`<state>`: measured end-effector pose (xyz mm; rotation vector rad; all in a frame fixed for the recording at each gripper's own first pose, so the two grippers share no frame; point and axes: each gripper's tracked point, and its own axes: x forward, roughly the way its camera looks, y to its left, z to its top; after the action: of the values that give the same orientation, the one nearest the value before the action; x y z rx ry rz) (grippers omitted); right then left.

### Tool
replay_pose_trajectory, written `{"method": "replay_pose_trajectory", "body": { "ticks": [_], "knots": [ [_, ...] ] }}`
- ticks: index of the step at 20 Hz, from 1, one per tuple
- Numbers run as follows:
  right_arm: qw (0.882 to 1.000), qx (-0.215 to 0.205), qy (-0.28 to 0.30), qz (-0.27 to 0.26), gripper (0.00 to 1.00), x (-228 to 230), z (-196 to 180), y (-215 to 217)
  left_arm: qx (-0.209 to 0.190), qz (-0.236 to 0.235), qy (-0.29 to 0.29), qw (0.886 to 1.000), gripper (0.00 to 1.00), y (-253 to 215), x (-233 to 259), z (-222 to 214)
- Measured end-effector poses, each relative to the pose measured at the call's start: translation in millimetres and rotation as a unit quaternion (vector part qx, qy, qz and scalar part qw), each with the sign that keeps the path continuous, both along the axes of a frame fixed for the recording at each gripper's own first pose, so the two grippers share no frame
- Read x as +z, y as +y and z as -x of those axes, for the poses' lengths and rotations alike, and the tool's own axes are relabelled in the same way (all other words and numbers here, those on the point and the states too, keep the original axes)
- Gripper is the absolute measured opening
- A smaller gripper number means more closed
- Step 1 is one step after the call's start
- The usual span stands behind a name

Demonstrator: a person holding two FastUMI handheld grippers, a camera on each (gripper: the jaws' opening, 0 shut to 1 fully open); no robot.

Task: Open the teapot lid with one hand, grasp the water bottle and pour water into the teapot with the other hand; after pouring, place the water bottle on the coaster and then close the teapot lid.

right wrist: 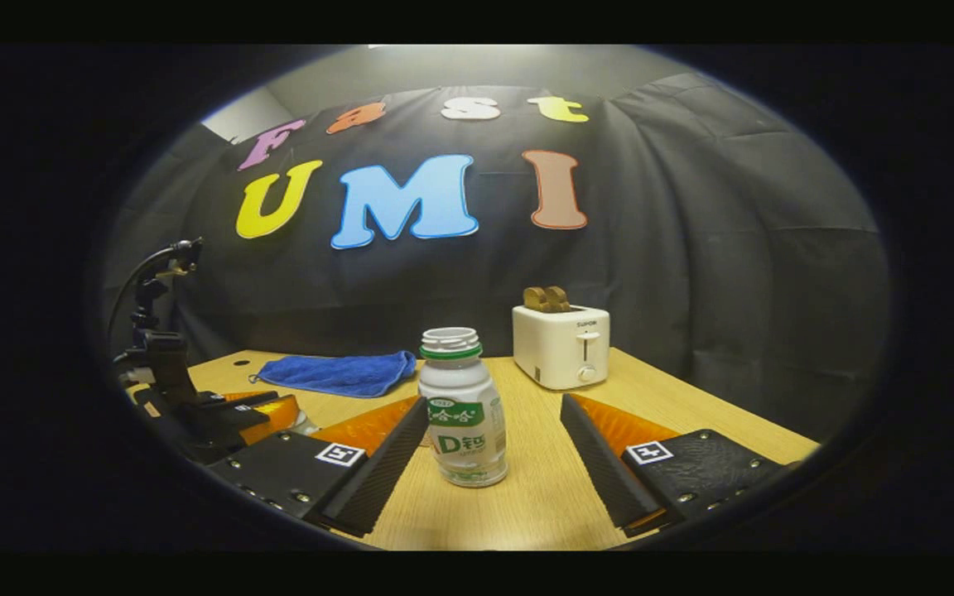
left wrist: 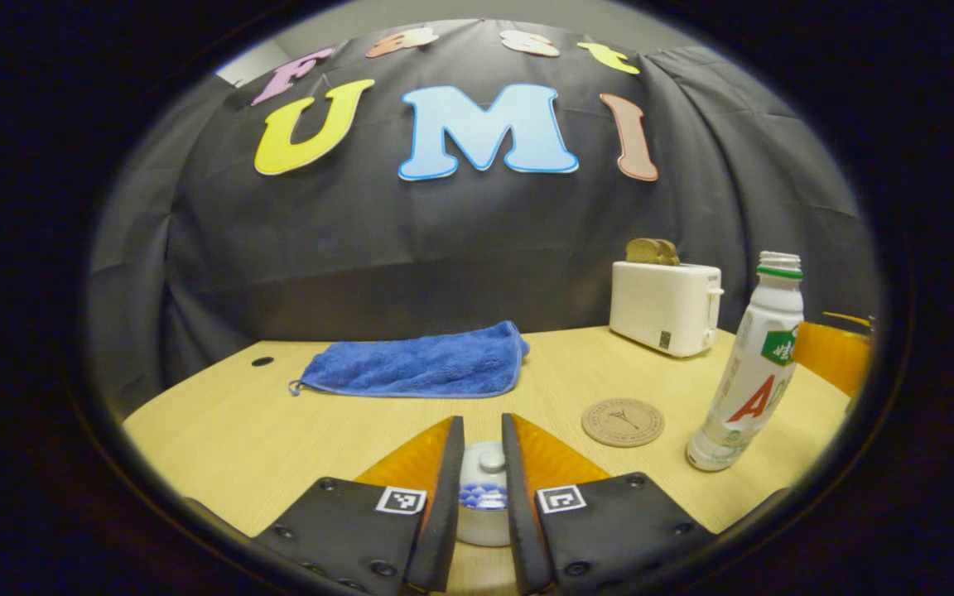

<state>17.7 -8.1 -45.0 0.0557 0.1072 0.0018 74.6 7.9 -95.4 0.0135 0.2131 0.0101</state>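
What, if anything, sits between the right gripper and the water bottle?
Nothing visible. In the right gripper view the water bottle stands upright on the table, in the open gap ahead of the right gripper, whose fingers are spread wide either side. The toaster sits well behind.

left claw narrowed, right claw spread wide

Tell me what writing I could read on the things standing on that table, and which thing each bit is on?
Nothing here is clear enough to quote.
water bottle: the label's print is curved away and blurred, so no whole word can be read.
toaster: small brand mark on the front, too small to read.
coaster: ring of lettering around an emblem, too small to read.
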Motion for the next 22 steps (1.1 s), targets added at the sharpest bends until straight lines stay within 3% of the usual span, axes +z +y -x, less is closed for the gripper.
{"method": "replay_pose_trajectory", "body": {
  "ticks": [2, 5, 6, 8, 9, 22],
  "knots": [
    [1.0, 0.002, 0.003, -0.004, 0.99, -2, 0, 1, -0.007, -0.011, 0.002, 1.0, 0.26, -4, 1, 0],
    [1.0, 0.002, 0.004, -0.006, 0.99, -2, 1, 0, -0.011, -0.015, 0.006, 1.0, 0.16, -4, 1, -2],
    [1.0, 0.001, 0.005, -0.006, 0.99, -4, 1, 0, -0.011, -0.013, 0.006, 1.0, 0.19, -3, 2, -1],
    [1.0, 0.001, 0.005, -0.006, 0.99, -5, 1, -1, -0.011, -0.008, 0.007, 1.0, 0.12, -3, 2, -1],
    [1.0, 0.001, 0.006, -0.007, 0.99, -5, 1, -2, -0.012, -0.01, 0.007, 1.0, 0.16, -3, 2, -1],
    [1.0, 0.011, 0.016, -0.016, 0.99, -13, 1, 0, -0.03, 0.041, -0.032, 0.998, 0.16, -4, 41, 10]
  ]
}}
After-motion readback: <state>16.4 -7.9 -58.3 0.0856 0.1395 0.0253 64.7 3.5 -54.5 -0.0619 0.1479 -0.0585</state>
